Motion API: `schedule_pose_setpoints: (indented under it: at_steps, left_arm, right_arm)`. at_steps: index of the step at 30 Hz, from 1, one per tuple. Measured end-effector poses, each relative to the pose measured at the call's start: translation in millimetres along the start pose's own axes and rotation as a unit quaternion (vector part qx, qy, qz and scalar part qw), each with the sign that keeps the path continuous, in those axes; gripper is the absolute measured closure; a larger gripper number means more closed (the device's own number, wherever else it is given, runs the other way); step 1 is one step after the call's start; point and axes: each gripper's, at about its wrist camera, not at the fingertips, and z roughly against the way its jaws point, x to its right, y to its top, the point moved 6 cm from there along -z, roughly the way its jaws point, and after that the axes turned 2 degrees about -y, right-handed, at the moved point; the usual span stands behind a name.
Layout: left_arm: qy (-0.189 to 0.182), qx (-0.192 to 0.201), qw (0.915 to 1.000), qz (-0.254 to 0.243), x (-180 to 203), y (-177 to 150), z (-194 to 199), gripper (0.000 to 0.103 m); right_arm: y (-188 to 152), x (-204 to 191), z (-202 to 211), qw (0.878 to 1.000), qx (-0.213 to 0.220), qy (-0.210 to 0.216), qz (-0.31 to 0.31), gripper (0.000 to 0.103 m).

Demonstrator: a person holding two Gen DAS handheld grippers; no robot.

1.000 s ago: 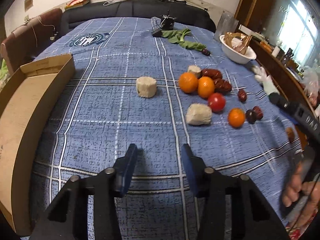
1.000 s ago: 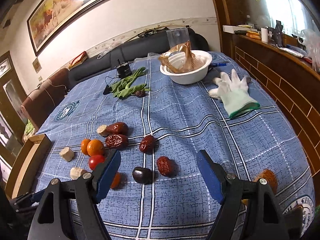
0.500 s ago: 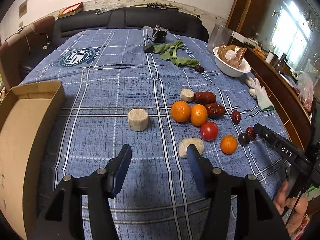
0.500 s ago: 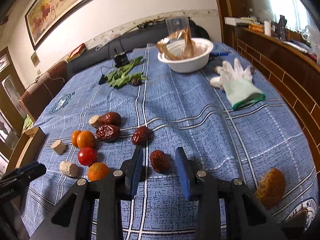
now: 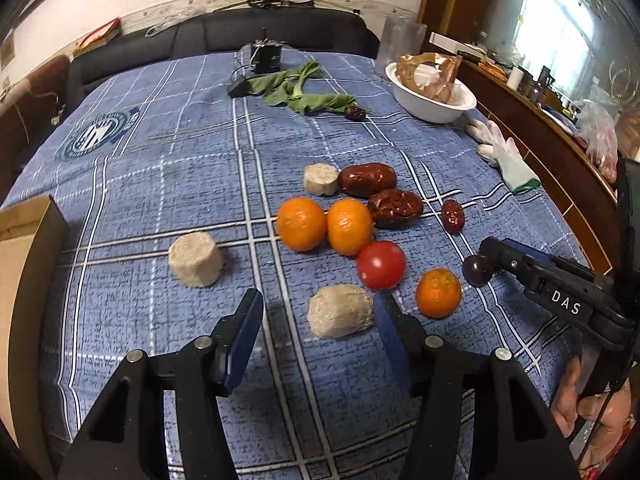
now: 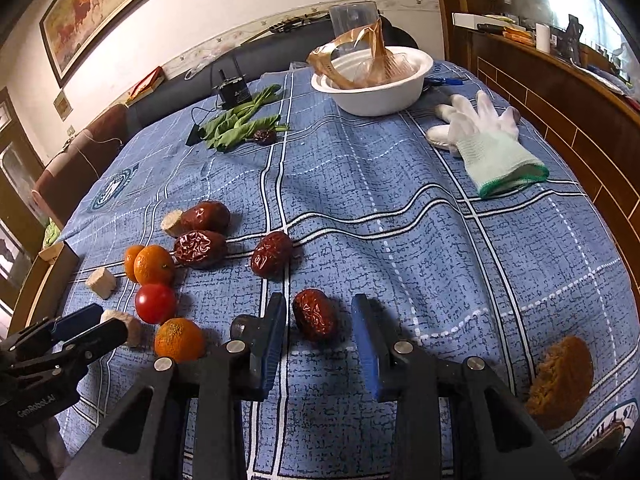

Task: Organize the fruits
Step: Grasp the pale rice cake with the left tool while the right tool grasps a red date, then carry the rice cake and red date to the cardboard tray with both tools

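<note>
From my right wrist I see a wrinkled red date (image 6: 314,314) lying on the blue checked counter (image 6: 400,184) between the fingers of my right claw (image 6: 319,306), which stands released, its pads not pressing the fruit. My left wrist view cannot see that date, as the right claw covers it. That view instead shows the cardboard box (image 5: 24,280) at the counter's left edge and my hand (image 5: 576,400) on the right claw's handle. Only the right view shows the brown cake (image 6: 560,384) near the counter's edge. My left claw (image 5: 316,304) is released too, with a pale chunk (image 5: 340,312) just beside one finger and clear of the other. I count five dates, three mandarins (image 6: 154,266), three pale chunks, one tomato (image 6: 155,303) and one dark round fruit (image 5: 478,270). The date is glossy, dark red and deeply creased.
</note>
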Motion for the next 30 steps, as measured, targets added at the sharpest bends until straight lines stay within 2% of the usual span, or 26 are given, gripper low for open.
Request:
schedule_pose_setpoints:
  at_steps: [4,9,10,13,17,23,28,30]
  left_arm:
    - [-0.019,-0.015,0.9997,-0.005,6.6,-6.4,-8.3,0.047]
    - [-0.017,-0.002,0.9998,-0.008,7.0,-4.5,-10.2,0.047]
    - [-0.017,0.001,0.9998,-0.009,7.4,-3.5,-11.2,0.049]
    - [-0.021,0.008,0.9997,-0.013,9.5,-2.3,-12.9,0.078]
    - [-0.032,0.015,0.9994,-0.002,7.9,-1.7,-10.2,0.078]
    - [-0.023,0.053,0.9981,0.020,-4.9,-6.1,35.7,0.078]
    - [-0.010,0.082,0.9948,0.059,-39.6,-19.5,89.2,0.078]
    - [0.004,0.095,0.9922,0.080,-62.3,-25.8,113.9,0.078]
  right_arm:
    - [-0.4,-5.6,3.1,1.000,0.008,-0.009,0.016,0.070]
    - [-0.5,-11.2,7.1,0.999,0.019,-0.020,0.033,0.071]
    - [-0.8,-12.0,7.9,0.999,0.020,-0.021,0.035,0.071]
    - [-0.3,-12.2,8.2,0.999,0.022,-0.020,0.035,0.072]
    - [-0.9,-12.1,9.7,0.999,0.025,-0.017,0.033,0.076]
    - [-1.8,-15.5,15.1,0.998,0.038,-0.019,0.039,0.081]
    - [-0.8,-19.3,23.2,0.997,0.055,-0.028,0.048,0.087]
    - [0.3,-20.1,27.2,0.998,0.053,-0.002,0.044,0.087]
